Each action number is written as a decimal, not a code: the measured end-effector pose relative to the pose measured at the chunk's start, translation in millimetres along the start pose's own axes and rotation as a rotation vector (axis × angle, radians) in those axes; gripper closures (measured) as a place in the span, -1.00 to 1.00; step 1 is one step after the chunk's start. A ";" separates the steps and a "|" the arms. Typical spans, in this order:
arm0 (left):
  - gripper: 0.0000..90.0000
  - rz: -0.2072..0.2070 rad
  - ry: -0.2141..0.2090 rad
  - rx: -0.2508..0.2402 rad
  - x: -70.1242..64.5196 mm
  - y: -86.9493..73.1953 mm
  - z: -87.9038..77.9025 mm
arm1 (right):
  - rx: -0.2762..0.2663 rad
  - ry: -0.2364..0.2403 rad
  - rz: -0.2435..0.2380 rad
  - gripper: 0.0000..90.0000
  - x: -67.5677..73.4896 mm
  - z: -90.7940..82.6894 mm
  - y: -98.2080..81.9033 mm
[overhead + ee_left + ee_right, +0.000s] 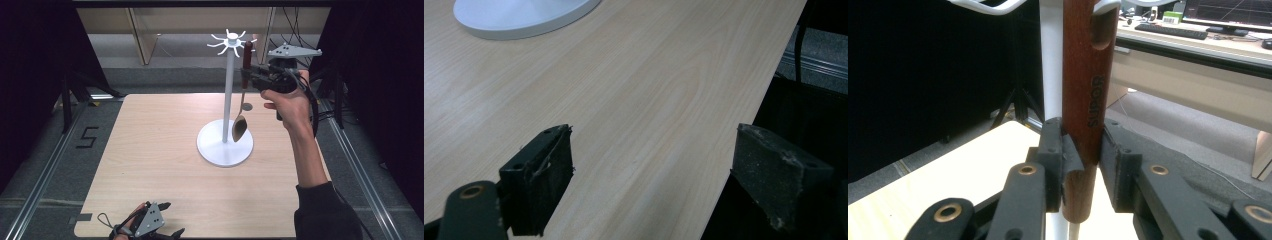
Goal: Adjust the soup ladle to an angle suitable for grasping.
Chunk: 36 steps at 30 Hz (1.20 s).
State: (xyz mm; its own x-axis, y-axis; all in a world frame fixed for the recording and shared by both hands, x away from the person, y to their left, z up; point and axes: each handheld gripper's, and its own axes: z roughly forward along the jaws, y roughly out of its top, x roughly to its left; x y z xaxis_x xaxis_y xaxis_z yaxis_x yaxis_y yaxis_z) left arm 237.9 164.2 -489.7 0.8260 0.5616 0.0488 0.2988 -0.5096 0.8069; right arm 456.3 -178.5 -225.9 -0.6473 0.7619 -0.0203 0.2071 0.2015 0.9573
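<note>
High view: a pale wooden table (165,165) carries a white utensil stand (228,107), made of a round base, an upright pole and a crown of curved hooks at the top. Beside the pole, up near the hooks, the right gripper (248,75) is raised in the person's hand, its jaws clamped on the dark wooden handle of a spoon (242,100). The spoon hangs upright, handle uppermost; its thin metal shank runs down to a brown bowl that sits just above the base, close beside the pole. At the near table edge the left gripper (167,220) lies low in the other hand, well apart from the stand.

Right gripper view: close detail that the high view lacks. The handle (1087,100) stands between the two black pads, which press on it from both sides near its lower end. Lettering runs along the wood, and a hole near the top of the handle lies at a white hook (1105,6); whether the hook passes through it cannot be told. The pole (1051,65) rises just behind.

Left gripper view: the jaws stand wide apart with nothing between them, above bare wood by the table edge; the rim of the base (524,20) shows at the upper left.
</note>
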 end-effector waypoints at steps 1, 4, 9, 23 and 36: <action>-0.65 0.005 0.004 0.006 0.6 0.0 -0.1 | 0.000 0.000 0.000 0.64 0.0 0.0 0.0; -0.65 0.006 0.004 0.007 0.6 -0.1 -0.2 | 0.004 0.006 0.016 0.63 0.5 -0.1 -0.5; -0.65 -0.010 0.005 -0.015 -1.4 -0.6 1.8 | -0.016 0.017 0.024 0.57 -0.6 -3.1 -2.1; -0.65 0.000 0.014 -0.005 0.0 -0.5 1.6 | -0.019 0.037 0.045 0.10 1.2 -33.3 -26.6; -0.65 0.001 0.018 -0.005 0.3 -0.5 1.2 | -0.012 0.069 0.056 -0.01 1.0 -48.6 -68.7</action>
State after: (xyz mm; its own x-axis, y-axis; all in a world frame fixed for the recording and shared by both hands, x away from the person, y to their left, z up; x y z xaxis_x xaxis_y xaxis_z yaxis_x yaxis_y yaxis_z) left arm 238.6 163.8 -490.8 0.8176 0.5727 0.0595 0.2959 -0.5066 0.8098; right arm 405.9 -221.5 -277.7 -0.6839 0.7277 0.0523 0.2353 0.1521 0.9599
